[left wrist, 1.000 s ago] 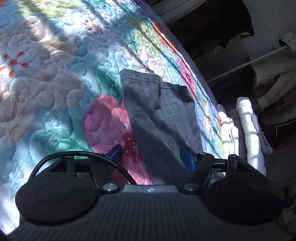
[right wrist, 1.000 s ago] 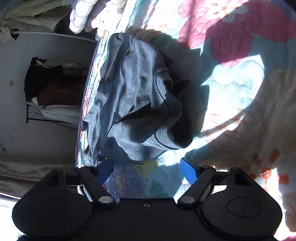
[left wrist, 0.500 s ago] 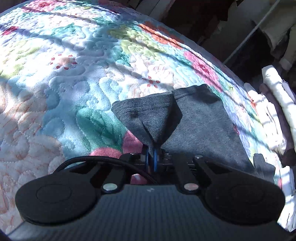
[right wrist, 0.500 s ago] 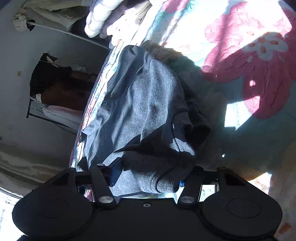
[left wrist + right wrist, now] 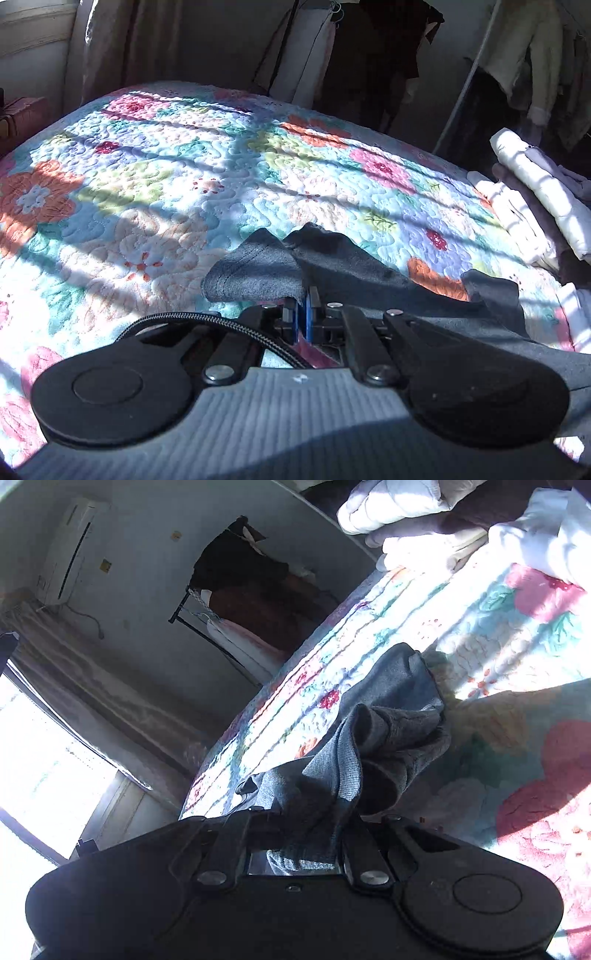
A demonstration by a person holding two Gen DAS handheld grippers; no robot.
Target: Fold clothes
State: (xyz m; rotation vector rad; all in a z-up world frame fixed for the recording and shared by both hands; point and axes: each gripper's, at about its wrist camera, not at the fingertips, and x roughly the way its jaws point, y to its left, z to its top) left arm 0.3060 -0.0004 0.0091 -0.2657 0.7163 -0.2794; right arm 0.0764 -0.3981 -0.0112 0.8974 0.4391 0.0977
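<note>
The left gripper (image 5: 303, 314) is pinched tight on a hemmed corner of the grey garment (image 5: 343, 258), its blue pads pressed together with cloth between them. The right gripper (image 5: 306, 834) has grey cloth bunched between its fingers and seems clamped on it, though the fabric hides the pads. Between the two grips the garment is lifted off the quilt (image 5: 155, 192), rumpled and sagging, with loose folds hanging and its far end trailing on the bed near the edge. It is not a neat fold as it lies: no flat, squared shape shows. Whether it is being raised to spread out or carried over into a fold, I cannot tell. Farther off, a pile (image 5: 532, 210) of pale folded pieces sits at the bed's edge.
</note>
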